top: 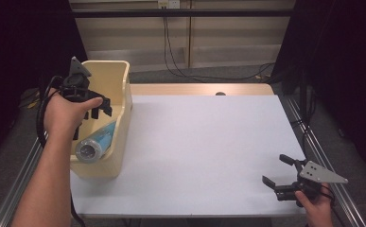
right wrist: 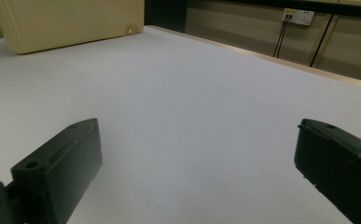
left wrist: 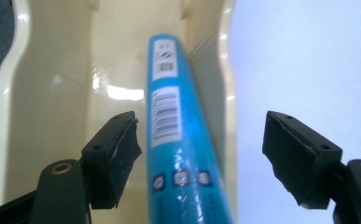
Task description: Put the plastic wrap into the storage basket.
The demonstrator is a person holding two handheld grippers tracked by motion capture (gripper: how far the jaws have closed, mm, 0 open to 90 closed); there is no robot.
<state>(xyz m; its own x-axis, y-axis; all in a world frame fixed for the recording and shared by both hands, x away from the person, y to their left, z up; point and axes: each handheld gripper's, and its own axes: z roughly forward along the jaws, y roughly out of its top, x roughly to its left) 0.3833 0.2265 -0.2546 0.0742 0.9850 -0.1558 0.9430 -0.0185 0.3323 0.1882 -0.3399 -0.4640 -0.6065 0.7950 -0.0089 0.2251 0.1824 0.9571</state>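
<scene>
Nearest the person, the right gripper [top: 279, 176] hovers low over the white tabletop [top: 199, 151] at its near right corner, jaws spread wide with nothing between them. In the right gripper view the bare surface runs away to the cream plastic bin [right wrist: 71, 23] at the far left. Farther off, on the table's left edge, the left gripper [top: 95, 108] hangs over that tall open bin [top: 124, 94], its jaws parted and clear of everything. Below them a blue cylindrical tube with a white barcode label [left wrist: 173, 121] lies slanted inside the bin, leaning along the right-hand wall, its round end [top: 88, 150] toward the person
</scene>
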